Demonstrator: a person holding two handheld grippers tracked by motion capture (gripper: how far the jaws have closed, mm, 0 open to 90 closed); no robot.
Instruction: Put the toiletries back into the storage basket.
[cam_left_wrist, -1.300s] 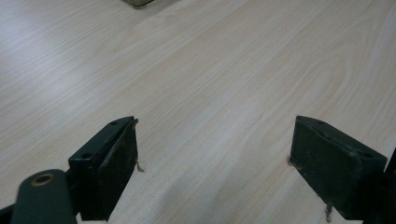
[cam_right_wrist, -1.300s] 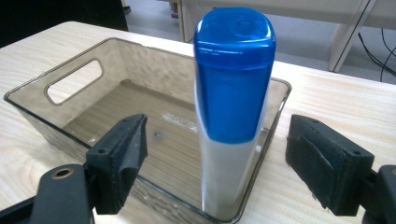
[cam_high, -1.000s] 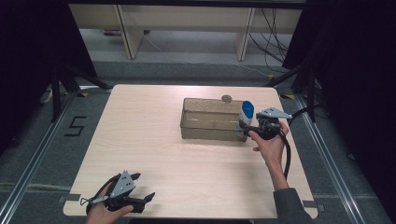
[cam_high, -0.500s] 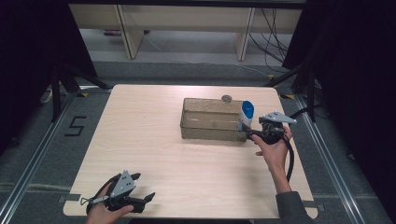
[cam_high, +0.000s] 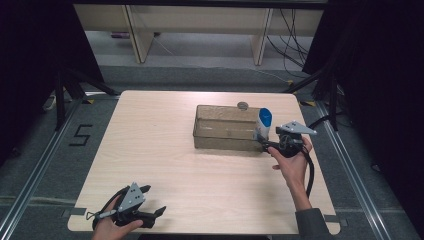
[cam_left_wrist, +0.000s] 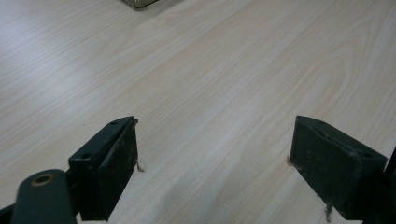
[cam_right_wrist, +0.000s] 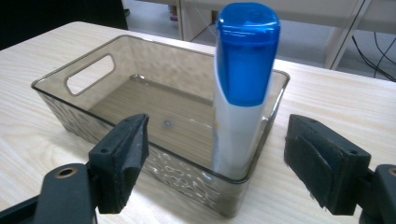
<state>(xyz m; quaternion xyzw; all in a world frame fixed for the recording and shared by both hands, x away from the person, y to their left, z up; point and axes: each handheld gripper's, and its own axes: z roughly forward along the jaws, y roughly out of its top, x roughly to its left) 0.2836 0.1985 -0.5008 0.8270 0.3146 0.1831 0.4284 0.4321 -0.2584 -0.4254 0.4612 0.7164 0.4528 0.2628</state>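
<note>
One white bottle with a blue cap (cam_right_wrist: 245, 88) stands upright inside one smoky, see-through plastic bin (cam_high: 226, 129) on a pale wooden table (cam_high: 165, 150), leaning close to the bin's right-hand end wall, at its near corner. The right gripper (cam_high: 268, 145), held in one hand (cam_high: 292, 162) at the table's right side, sits just beside that end of the bin; in the right gripper view its two black jaws stand wide apart on either side of the bottle, holding nothing and touching neither the bottle nor the bin, with the bin's near wall between the jaws and the bottle's lower body. The bin has a cut-out handle (cam_right_wrist: 89, 73) in its far end wall and a small dark speck on its floor; otherwise the bottle is the one thing counted inside it. One small round grey object (cam_high: 243, 105) lies on the table just behind the bin's far rim; what it is cannot be told. The left gripper (cam_high: 153, 201) rests low at the table's near left corner, well apart from the bin, held in the person's other hand (cam_high: 112, 226); in the left gripper view its two jaws are likewise spread wide over bare wood, gripping nothing. Around the table, a grey floor bears a taped number five (cam_high: 81, 135), one light wooden shelf unit (cam_high: 200, 22) stands behind, and loose black cables (cam_high: 295, 30) trail along the floor at the back right.
</note>
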